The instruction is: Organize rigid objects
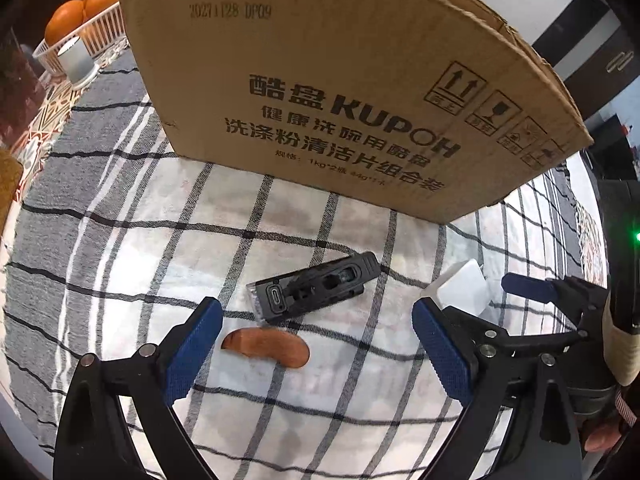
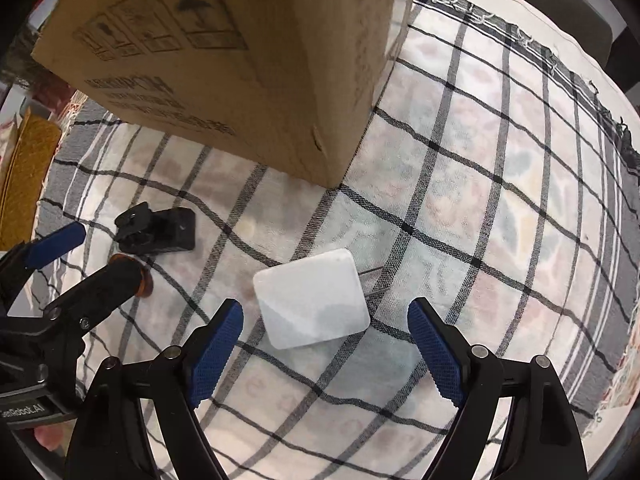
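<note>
My left gripper (image 1: 318,320) is open and empty above the checked cloth. A black device with a USB-C port (image 1: 314,287) lies just ahead of its fingertips, and a brown wooden comb-like piece (image 1: 266,347) lies between them. My right gripper (image 2: 326,326) is open and empty, with a white plug adapter (image 2: 312,298) lying flat just ahead between its fingers, prongs pointing right. The adapter also shows in the left wrist view (image 1: 460,288). The black device also shows in the right wrist view (image 2: 158,230). A cardboard box (image 1: 340,80) stands behind the objects.
A white basket with oranges (image 1: 86,20) and a grey cup (image 1: 76,60) stand at the far left. The cloth's fringed edge (image 2: 580,92) runs along the right. A yellow-brown object (image 2: 24,176) lies at the left. The left gripper shows in the right wrist view (image 2: 80,276).
</note>
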Demonstrator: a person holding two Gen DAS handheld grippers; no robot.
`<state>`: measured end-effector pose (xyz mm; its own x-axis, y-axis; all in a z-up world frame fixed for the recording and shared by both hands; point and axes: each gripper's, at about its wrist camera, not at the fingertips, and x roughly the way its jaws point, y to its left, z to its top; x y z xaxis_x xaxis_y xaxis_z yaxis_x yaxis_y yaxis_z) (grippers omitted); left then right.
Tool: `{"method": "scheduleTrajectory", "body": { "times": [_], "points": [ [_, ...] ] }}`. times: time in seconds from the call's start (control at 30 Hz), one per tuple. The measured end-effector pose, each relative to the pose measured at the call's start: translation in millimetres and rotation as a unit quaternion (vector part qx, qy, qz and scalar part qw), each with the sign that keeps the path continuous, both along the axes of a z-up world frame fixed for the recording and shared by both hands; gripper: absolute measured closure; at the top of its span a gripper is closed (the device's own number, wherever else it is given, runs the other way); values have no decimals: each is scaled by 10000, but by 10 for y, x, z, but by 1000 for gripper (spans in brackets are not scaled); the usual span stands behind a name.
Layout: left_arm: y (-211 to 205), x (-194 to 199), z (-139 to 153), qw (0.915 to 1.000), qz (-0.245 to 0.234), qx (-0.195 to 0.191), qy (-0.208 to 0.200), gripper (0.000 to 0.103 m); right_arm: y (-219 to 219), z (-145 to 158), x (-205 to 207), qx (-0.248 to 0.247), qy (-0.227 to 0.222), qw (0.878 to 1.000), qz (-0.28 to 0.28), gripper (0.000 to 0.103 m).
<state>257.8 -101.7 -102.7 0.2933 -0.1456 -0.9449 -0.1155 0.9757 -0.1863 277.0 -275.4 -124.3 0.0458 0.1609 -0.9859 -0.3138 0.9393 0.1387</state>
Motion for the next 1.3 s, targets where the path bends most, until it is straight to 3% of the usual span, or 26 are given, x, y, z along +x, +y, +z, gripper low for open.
{"method": "scheduleTrajectory", "body": {
  "times": [0.07, 0.17, 0.27, 0.5, 0.8, 1.03, 1.3],
  "points": [
    [4, 11, -38, 9998, 179, 59, 40, 6, 0, -15, 5, 33, -23, 10000, 7, 17],
    [28, 34, -131, 9987, 365, -254, 233, 6, 93, 8, -54, 284, -49, 9992, 260, 18],
    [45, 52, -172, 9980, 593, -67, 229, 6, 188, 58, -113, 143, -278, 9985, 449, 18],
    [-30, 162, -234, 9983, 490, 157, 274, 7, 92, -6, -43, 197, -217, 9992, 281, 18],
    [-199, 377, -456, 9980, 336, 190, 492, 18, -59, -103, 66, 148, -246, 9996, 73, 20],
    [-217, 344, -505, 9984, 275, 326, 369, 29, -35, -183, 94, 141, -272, 9994, -144, 27],
    [-108, 305, -507, 9990, 54, 399, 180, 29, 31, -156, -73, -7, -411, 9990, -165, 28]
  ]
}}
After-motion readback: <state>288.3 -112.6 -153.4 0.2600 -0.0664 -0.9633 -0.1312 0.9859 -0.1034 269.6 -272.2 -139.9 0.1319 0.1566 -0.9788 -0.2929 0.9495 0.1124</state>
